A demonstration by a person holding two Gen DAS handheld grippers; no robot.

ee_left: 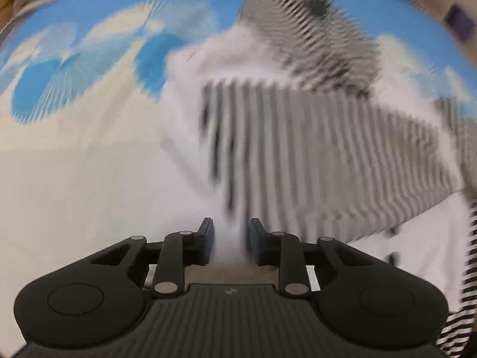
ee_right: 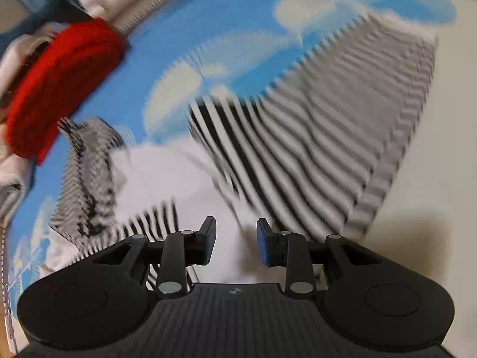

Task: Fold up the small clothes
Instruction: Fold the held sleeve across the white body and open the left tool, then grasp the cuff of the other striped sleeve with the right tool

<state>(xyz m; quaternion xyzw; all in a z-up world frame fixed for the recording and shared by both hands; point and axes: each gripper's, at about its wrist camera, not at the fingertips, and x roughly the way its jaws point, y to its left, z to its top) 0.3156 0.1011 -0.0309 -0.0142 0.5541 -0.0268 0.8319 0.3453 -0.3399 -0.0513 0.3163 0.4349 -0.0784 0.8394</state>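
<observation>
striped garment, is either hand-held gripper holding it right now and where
Neither holds it. The left hand-held gripper and right hand-held gripper are open above the striped garment.

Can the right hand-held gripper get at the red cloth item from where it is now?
Probably yes: the right hand-held gripper stands open and empty, and only the flat striped garment and blue sheet lie before the red cloth item.

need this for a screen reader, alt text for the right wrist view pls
A black two-finger gripper, jaws apart and empty, hangs over a black-and-white striped garment with white panels on a blue and cream patterned sheet. A red knitted item lies at the left; the picture is motion-blurred.
</observation>
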